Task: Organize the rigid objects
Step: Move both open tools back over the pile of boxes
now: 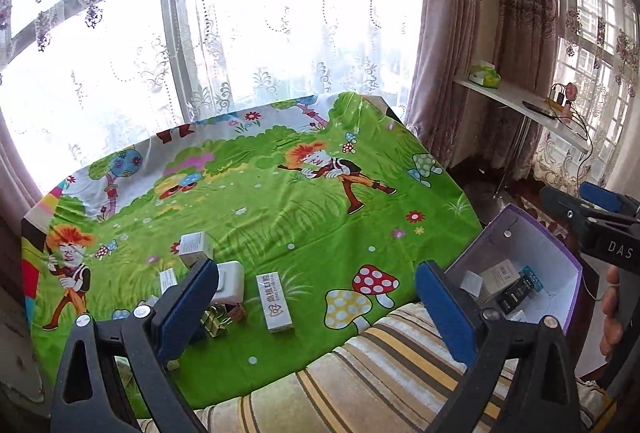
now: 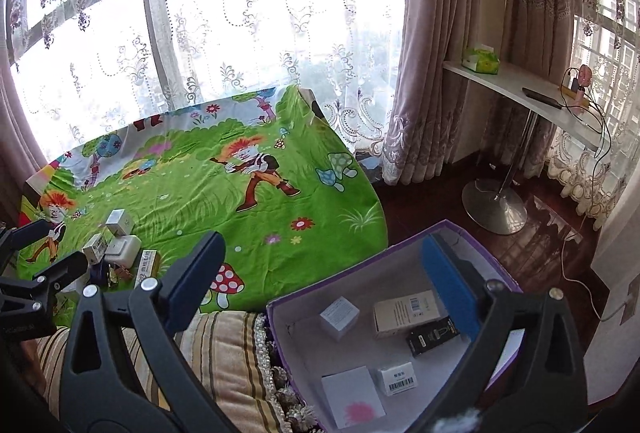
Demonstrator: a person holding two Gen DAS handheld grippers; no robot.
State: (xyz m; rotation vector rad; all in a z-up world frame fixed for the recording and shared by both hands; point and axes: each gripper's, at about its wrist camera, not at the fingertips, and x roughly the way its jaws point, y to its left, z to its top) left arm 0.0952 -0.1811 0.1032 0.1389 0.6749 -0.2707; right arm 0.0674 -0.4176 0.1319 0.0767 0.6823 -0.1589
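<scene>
Both tools gape empty: right tool over the purple box (collecting bin), left tool facing loose packets

A bright green cartoon-printed tablecloth shows red white-spotted mushrooms and orange-haired figures. The open cardboard box is purple outside, white inside. A beige, yellow and brown striped cushion lies nearby. Mauve flowers pattern the sheer lace curtain.
</scene>
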